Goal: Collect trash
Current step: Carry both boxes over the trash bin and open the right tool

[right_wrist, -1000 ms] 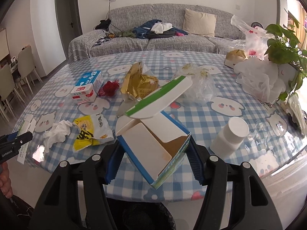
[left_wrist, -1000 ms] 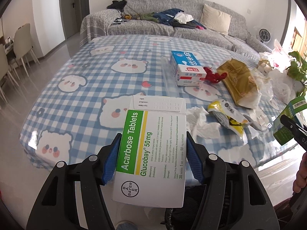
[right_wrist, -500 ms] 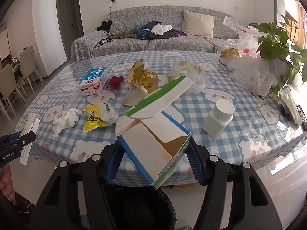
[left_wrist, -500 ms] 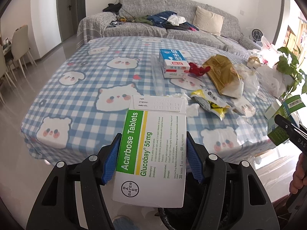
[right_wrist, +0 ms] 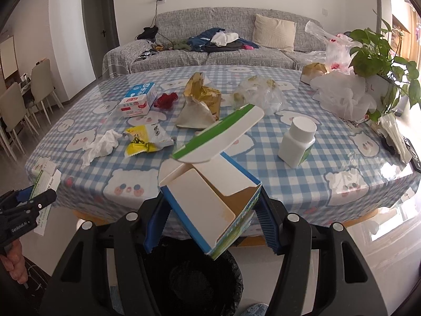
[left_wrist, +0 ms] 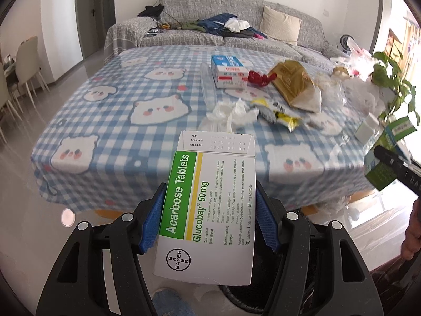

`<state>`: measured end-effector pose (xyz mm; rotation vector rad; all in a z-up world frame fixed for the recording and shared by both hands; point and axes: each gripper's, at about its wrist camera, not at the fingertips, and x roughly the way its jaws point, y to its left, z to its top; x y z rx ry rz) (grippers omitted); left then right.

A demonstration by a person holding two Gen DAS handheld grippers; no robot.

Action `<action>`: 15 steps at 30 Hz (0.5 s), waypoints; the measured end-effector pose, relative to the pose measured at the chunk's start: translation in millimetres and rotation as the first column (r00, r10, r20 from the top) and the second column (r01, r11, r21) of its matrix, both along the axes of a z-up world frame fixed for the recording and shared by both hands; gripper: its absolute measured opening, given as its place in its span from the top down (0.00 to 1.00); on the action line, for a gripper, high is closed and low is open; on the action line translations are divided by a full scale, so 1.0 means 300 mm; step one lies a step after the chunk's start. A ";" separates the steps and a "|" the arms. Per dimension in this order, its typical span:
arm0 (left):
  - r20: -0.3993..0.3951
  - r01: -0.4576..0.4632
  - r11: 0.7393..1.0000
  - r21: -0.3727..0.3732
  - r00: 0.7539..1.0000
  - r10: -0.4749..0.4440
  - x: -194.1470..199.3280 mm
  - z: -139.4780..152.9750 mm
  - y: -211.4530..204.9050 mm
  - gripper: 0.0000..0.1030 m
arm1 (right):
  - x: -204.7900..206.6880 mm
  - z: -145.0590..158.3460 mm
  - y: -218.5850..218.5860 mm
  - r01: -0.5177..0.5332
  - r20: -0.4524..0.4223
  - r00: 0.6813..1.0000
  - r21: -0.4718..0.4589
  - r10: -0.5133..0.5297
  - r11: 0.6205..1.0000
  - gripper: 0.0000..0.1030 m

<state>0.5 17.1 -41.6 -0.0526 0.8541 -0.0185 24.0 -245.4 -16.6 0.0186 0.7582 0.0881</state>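
Observation:
My left gripper is shut on a flat white and green tablet box, held upright off the near edge of the table. My right gripper is shut on an opened blue and green carton with its flap raised, right above a black-lined trash bin on the floor. On the checked tablecloth lie a crumpled tissue, a yellow wrapper, a gold bag, a blue and white milk carton, a red scrap and a white pill bottle.
White plastic bags and a potted plant crowd the table's right side. A grey sofa with clothes stands behind the table, dining chairs at the left. A person's hand holds the left gripper's handle.
Both grippers have drawn back from the table with their boxes, so the table looks farther off. The trash bin has come into view under the right gripper.

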 end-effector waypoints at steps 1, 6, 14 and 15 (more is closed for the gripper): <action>-0.005 -0.002 1.000 -0.004 1.000 0.002 -0.010 -0.008 0.002 0.40 | -0.009 -0.002 0.005 -0.003 0.001 1.000 -0.001 0.003 1.000 0.43; -0.028 -0.012 1.000 -0.020 1.000 0.011 -0.068 -0.057 0.010 0.40 | -0.070 -0.036 0.042 -0.028 -0.005 1.000 -0.002 0.028 1.000 0.43; -0.054 -0.030 0.999 -0.024 0.998 0.029 -0.144 -0.143 0.016 0.40 | -0.140 -0.147 0.122 -0.061 -0.053 0.997 -0.002 0.061 0.998 0.43; -0.060 -0.031 0.999 -0.028 0.998 0.030 -0.149 -0.153 0.014 0.40 | -0.146 -0.165 0.133 -0.066 -0.065 0.996 -0.003 0.066 0.998 0.43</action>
